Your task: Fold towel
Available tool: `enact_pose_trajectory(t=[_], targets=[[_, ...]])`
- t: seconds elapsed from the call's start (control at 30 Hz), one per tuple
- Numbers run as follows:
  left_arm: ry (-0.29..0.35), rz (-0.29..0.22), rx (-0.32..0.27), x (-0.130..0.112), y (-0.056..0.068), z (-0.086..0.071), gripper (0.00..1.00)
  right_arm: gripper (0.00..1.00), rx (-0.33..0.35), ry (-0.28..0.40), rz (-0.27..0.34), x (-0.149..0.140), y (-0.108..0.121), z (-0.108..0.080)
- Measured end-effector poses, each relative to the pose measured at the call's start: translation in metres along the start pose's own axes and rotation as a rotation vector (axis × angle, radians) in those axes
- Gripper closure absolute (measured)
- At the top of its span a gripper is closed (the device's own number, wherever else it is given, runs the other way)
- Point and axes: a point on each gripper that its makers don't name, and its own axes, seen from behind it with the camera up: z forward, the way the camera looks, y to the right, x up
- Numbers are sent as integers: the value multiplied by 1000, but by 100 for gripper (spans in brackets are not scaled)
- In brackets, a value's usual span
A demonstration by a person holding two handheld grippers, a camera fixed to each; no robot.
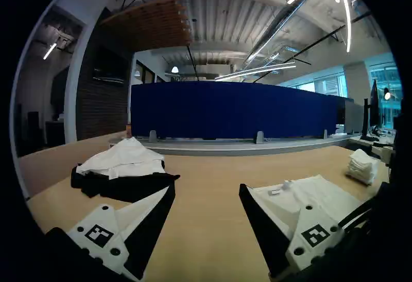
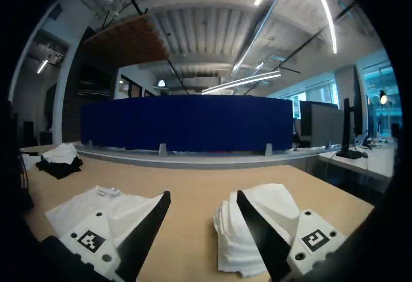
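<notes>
1. On the wooden table there are three lots of cloth. These are one flat white towel, one stack of folded white towels and one heap of white cloth over black cloth.
2. The flat towel lies at the lower left of the right gripper view, partly behind a finger. In the left gripper view it lies at the lower right, with the stack at the far right and the heap at the left.
3. The flat towel spreads wider across the frame than deep, with a small tag at its far edge. Its true long axis cannot be told.
4. The left gripper has its jaws wide apart over bare tabletop.
5. The right gripper also has its jaws wide apart, with the stack partly behind one finger.
6. One blue partition crosses mid-frame.
</notes>
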Motion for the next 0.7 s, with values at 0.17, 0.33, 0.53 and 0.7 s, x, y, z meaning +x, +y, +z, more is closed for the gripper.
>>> enact_pose_trajectory(t=[0.17, 0.33, 0.53, 0.7], targets=[[0, 9, 4, 32, -10, -1, 8, 0, -1, 0, -2, 25, 0, -7], [-20, 37, -17, 63, -4, -7, 8, 0, -7, -17, -8, 56, 0, -11], [-43, 66, -40, 103, 4, -16, 8, 0, -9, -38, -11, 94, -5, -15], [-82, 72, -74, 127, 13, -22, 8, 0, -2, -54, -11, 119, -9, -21]])
